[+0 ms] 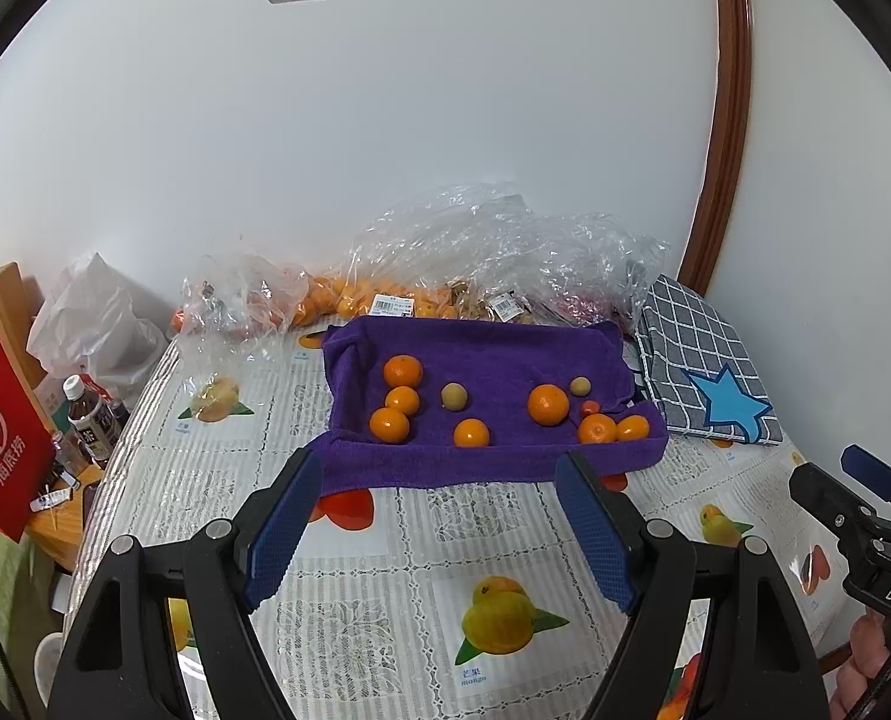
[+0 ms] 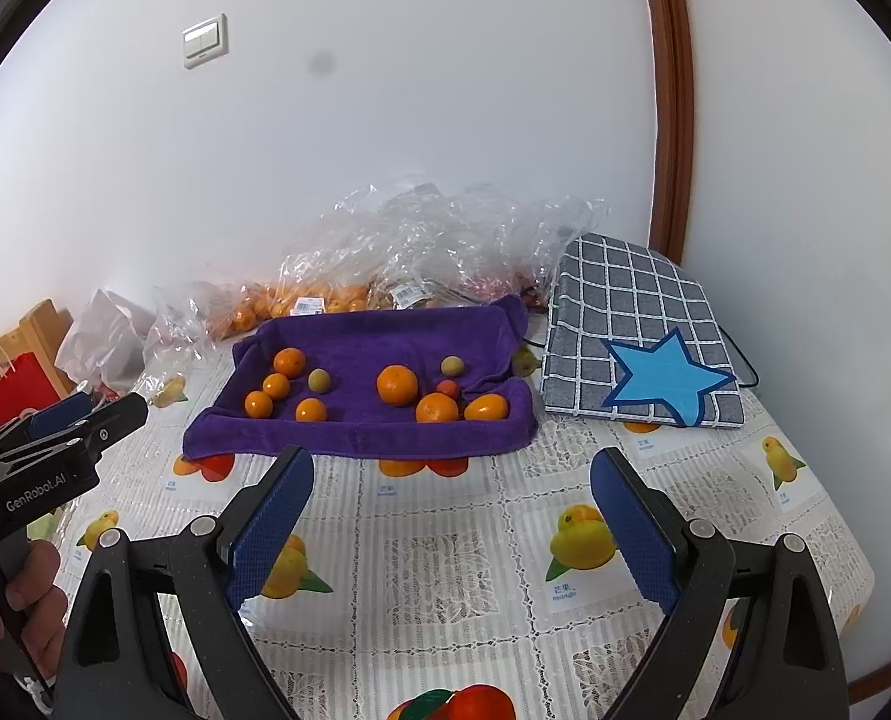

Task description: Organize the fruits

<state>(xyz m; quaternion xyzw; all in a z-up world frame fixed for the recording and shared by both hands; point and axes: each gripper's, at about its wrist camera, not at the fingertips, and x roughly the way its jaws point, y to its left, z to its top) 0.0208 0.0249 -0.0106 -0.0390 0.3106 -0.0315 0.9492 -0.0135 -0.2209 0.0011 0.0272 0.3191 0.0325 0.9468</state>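
Note:
A purple towel [image 1: 493, 348] [image 2: 373, 330] lies on the table and holds several oranges, such as a large one [image 1: 548, 403] [image 2: 396, 384], two small green-brown fruits [image 1: 454, 396] [image 2: 319, 380], and a small red fruit [image 1: 589, 407] [image 2: 447, 387]. My left gripper [image 1: 442, 474] is open and empty, just in front of the towel's near edge. My right gripper [image 2: 452, 471] is open and empty, also short of the towel. Each gripper shows in the other's view, the right one [image 1: 853, 480] and the left one [image 2: 85, 414].
Clear plastic bags [image 1: 475, 258] [image 2: 421, 240] with more oranges lie against the wall behind the towel. A grey checked cloth with a blue star [image 1: 709, 372] [image 2: 643, 336] lies right of the towel. Bottles [image 1: 88, 417] and a red bag [image 1: 1, 432] stand off the table's left edge.

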